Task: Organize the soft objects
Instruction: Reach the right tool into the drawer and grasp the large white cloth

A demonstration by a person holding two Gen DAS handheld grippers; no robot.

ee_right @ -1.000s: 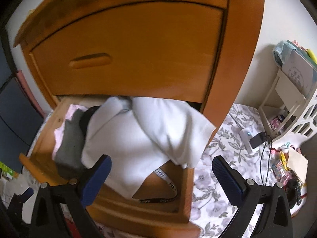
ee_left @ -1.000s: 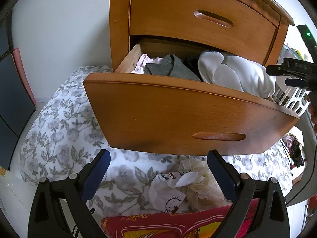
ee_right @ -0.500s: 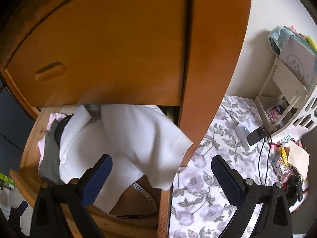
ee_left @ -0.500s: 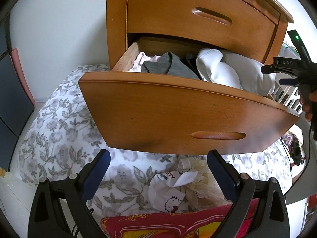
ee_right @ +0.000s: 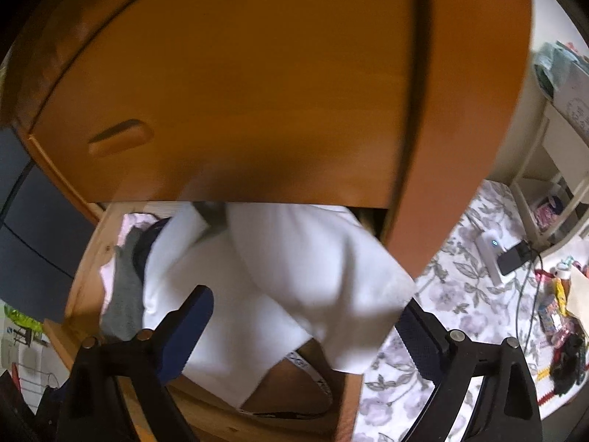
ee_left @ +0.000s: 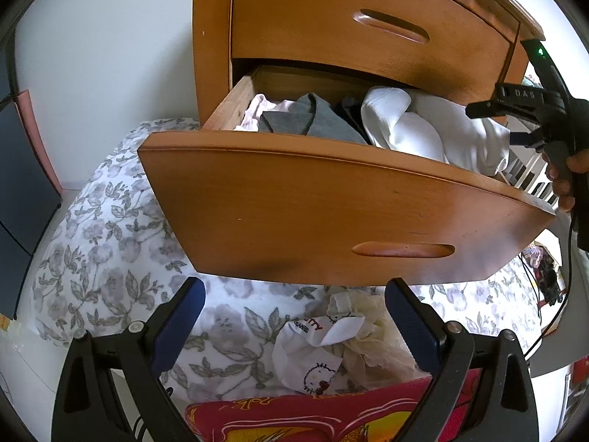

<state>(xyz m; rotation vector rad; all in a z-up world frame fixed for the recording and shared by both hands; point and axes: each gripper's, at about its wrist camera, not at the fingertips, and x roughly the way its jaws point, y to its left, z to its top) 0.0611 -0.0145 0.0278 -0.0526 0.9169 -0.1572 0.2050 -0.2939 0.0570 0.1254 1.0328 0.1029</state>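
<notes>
The right gripper (ee_right: 302, 328) stands spread wide, its jaws just having narrowed slightly with nothing pinched, directly over the white garment (ee_right: 279, 280) that lies bunched in the open drawer (ee_left: 331, 202), one corner draped past the drawer's right side.

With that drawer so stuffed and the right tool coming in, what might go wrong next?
The white garment spills over the open drawer's side wall, so pushing the drawer shut could trap it.

The right tool, jaws wide and just easing inward, sits close under the upper drawer front; it may bump the wood.

The white garment also lies over the grey clothes, so grabbing it could drag those out too.
</notes>
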